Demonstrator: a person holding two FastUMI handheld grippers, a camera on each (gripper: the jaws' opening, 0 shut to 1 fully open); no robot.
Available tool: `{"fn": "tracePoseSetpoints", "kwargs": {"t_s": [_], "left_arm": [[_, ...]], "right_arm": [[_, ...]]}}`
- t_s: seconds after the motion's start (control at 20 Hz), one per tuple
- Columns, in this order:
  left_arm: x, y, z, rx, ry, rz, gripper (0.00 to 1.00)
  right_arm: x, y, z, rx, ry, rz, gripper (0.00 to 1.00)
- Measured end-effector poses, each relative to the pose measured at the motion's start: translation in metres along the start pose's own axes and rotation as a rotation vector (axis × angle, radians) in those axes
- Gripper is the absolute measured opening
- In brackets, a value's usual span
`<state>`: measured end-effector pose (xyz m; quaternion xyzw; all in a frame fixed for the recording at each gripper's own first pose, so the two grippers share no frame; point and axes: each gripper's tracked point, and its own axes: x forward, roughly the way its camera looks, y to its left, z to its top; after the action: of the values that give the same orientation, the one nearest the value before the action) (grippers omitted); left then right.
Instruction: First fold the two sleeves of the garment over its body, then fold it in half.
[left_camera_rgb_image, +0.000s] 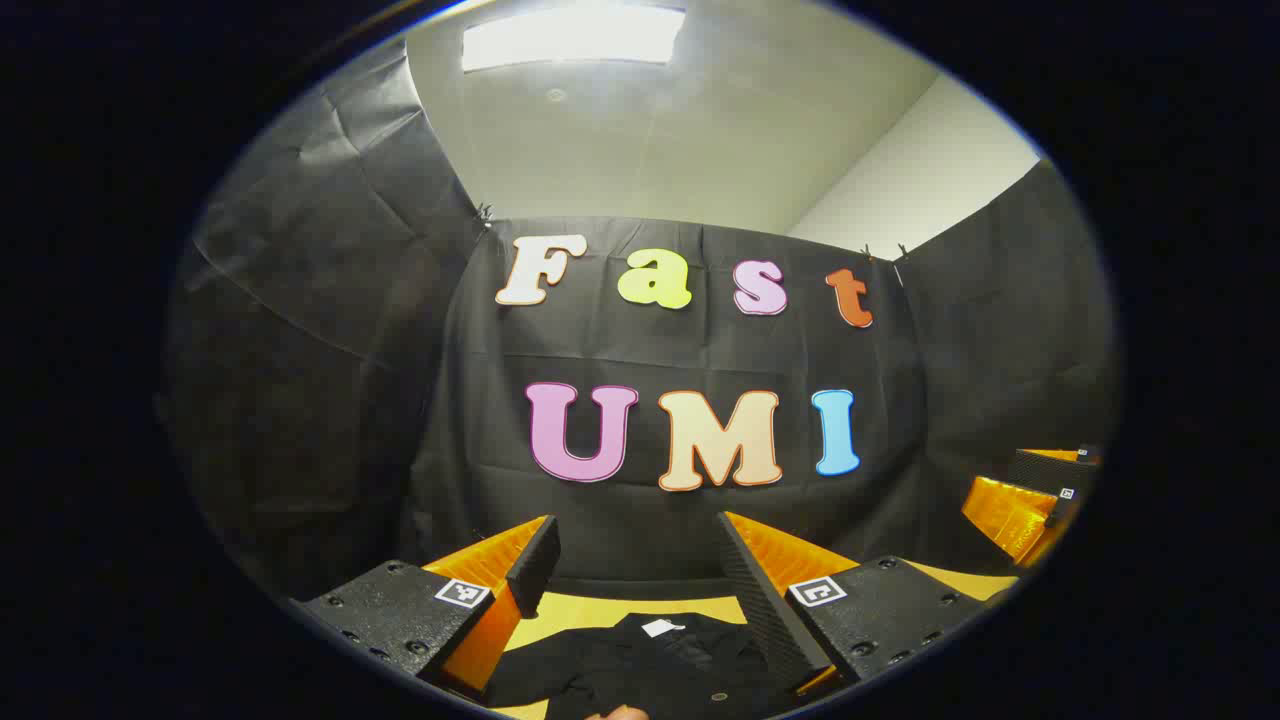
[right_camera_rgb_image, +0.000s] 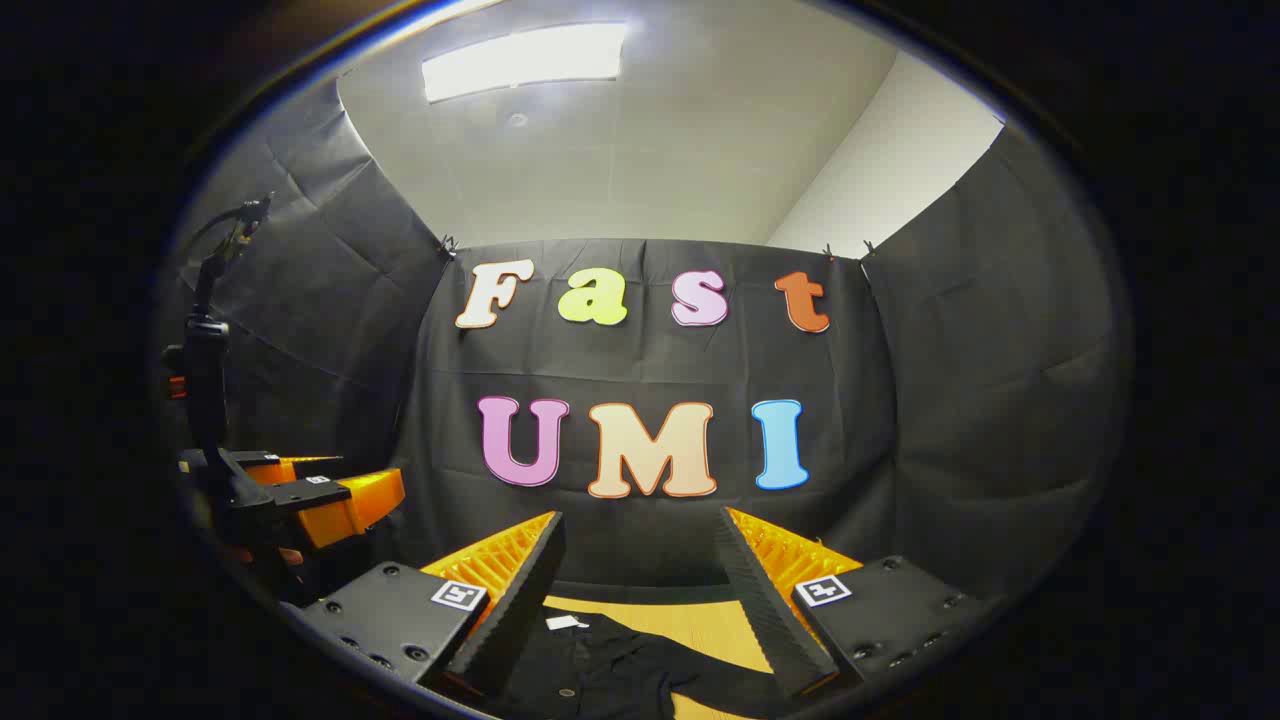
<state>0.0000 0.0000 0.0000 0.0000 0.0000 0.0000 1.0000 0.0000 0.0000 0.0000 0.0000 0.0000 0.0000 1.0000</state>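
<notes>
One black garment (left_camera_rgb_image: 650, 665) lies on one yellow bench (left_camera_rgb_image: 600, 607); two grippers, left (left_camera_rgb_image: 640, 580) and right (right_camera_rgb_image: 640, 585).

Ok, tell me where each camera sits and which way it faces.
Left gripper view: rides on the left gripper, looking forward over the black garment on the yellow table toward the booth wall; its own jaws stand open, and the right gripper shows at right.
Right gripper view: rides on the right gripper, facing the same wall; its jaws stand open above the garment, with the left gripper at left.
Shared: garment, table, wall, ceiling light.
</notes>
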Motion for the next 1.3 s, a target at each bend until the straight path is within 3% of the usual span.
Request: {"fn": "tracePoseSetpoints", "kwargs": {"t_s": [1.3], "left_arm": [[-0.004,0.034,-0.004,0.043,0.008,0.088,0.92]], "right_arm": [[0.018,0.019,-0.018,0.016,0.032,0.081,0.95]]}}
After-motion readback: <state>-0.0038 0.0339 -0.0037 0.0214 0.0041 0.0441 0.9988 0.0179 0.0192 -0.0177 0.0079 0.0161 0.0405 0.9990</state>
